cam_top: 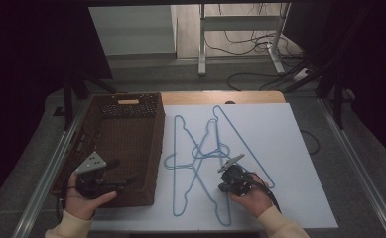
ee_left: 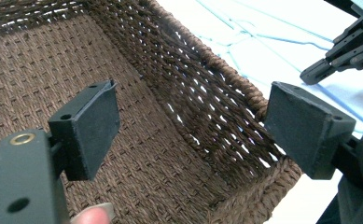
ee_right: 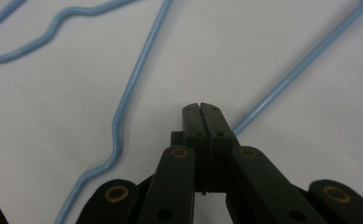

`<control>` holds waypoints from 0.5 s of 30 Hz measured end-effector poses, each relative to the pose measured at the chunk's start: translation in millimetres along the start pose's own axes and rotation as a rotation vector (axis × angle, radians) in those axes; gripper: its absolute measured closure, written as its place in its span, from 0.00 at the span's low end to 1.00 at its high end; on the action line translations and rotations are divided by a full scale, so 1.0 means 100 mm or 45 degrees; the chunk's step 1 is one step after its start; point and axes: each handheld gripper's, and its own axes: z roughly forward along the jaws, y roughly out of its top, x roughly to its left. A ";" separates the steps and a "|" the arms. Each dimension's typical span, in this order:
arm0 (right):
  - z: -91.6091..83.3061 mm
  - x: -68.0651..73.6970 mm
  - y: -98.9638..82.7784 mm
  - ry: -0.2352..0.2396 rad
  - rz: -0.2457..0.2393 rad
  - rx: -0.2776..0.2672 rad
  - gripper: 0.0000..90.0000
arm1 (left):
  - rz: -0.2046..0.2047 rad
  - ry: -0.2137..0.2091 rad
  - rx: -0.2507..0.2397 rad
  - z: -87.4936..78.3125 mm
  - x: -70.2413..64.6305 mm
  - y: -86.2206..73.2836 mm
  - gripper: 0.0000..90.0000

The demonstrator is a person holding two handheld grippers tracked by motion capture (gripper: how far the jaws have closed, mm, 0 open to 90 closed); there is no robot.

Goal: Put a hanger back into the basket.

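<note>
While my left gripper [cam_top: 112, 174] hangs over the near end of the brown wicker basket [cam_top: 146, 141], its two black pads stand wide apart with nothing between them; looking along it in the left gripper view [ee_left: 188, 135], I see only the woven floor and the inner wall of the basket in the gap, and one of my fingertips [ee_left: 93, 215] shows at the bottom edge. My right gripper [cam_top: 228, 171] sits over the white sheet [cam_top: 289, 163] to the right of the basket, low above the blue wire hangers [cam_top: 205, 153] that lie there crossing one another. Its fingers are pressed together: in the right gripper view [ee_right: 201, 108] the two jaws meet along a thin seam, and I pinch nothing, for the tips rest against bare white sheet. One straight blue wire [ee_right: 300, 63] runs up and away from just behind the right side of my closed tips, touching or nearly so; I cannot tell which. Another wire with a kink [ee_right: 116, 135] passes to the left, apart from the jaws, and a hook loop [ee_right: 25, 44] lies farther off at the upper left. All the hangers are flat on the sheet, outside the basket, the nearest of them just beside its right wall. In the left gripper view my right gripper [ee_left: 317, 74] shows at the far right, above the sheet.
</note>
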 end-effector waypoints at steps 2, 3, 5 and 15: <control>-0.04 -0.06 -0.04 -0.020 0.031 0.004 1.00 | -0.001 0.000 0.000 0.00 0.00 0.00 0.20; -0.06 -0.10 -0.06 -0.030 0.043 0.008 1.00 | 0.000 0.001 0.000 0.00 0.00 0.00 0.20; -0.09 -0.17 -0.10 -0.045 0.074 0.010 1.00 | -0.001 0.000 -0.002 0.00 0.00 0.00 0.20; -0.17 -0.32 -0.17 -0.097 0.123 0.004 1.00 | 0.003 0.001 -0.001 0.00 0.01 0.00 0.20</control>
